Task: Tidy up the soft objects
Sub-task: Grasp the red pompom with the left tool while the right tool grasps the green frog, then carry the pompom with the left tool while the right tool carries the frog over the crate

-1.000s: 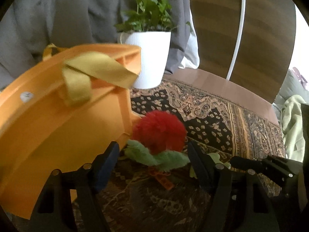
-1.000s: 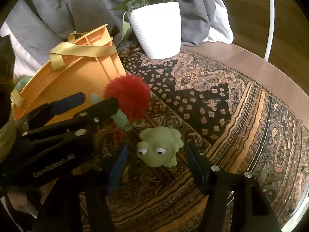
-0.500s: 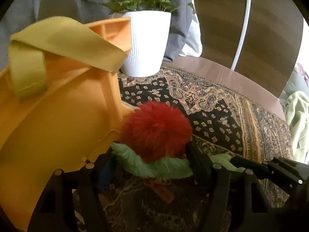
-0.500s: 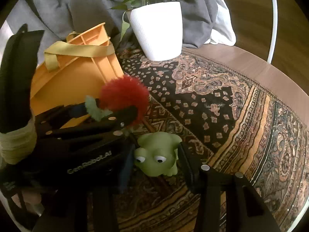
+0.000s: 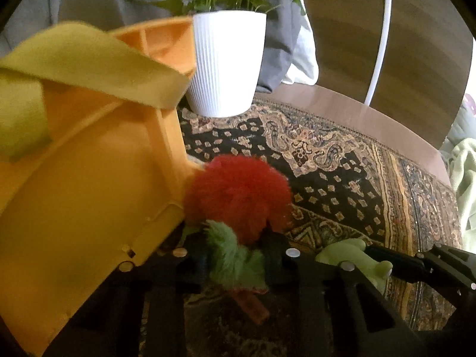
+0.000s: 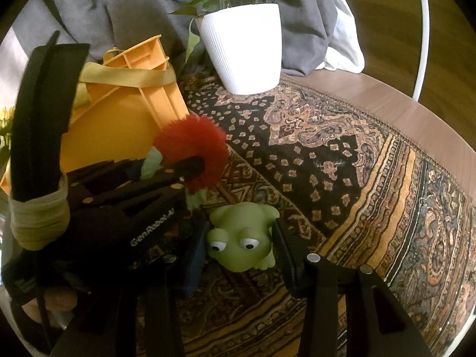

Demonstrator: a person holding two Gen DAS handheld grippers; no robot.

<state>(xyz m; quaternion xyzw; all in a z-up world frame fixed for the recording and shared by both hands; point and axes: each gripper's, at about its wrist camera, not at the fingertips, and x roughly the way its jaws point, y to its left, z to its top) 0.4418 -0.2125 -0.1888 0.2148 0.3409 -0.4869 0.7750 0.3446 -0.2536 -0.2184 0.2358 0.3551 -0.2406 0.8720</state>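
Red pompom plush flower (image 5: 238, 190) with green fuzzy leaves (image 5: 235, 258) sits on the patterned rug (image 5: 342, 160), right against the corner of the orange plastic crate (image 5: 89, 196). Crate stands just left of it, yellow fabric strap (image 5: 89, 62) draped over its rim; it blocks the left side. White ribbed pot (image 5: 227, 62) with a green plant stands behind on the rug, grey cloth (image 6: 119, 9) piled further back. Wooden counter edge (image 6: 386, 95) shows past the rug, a thin white tube (image 6: 424, 29) rising beside it. Pale green cloth (image 5: 464, 178) at far right in the left wrist view.

Left gripper (image 5: 235, 263) narrowed down, pinching the green leaves under the red pompom; an orange tag hangs below. From the right wrist view its finger (image 6: 190, 168) presses into the pompom's lower edge.

Green rubber frog (image 6: 242, 235) lies on the rug just right of the flower, eyes toward the right camera. Right gripper (image 6: 241, 238) closed in around the frog, both pads touching its sides, frog resting on the rug.
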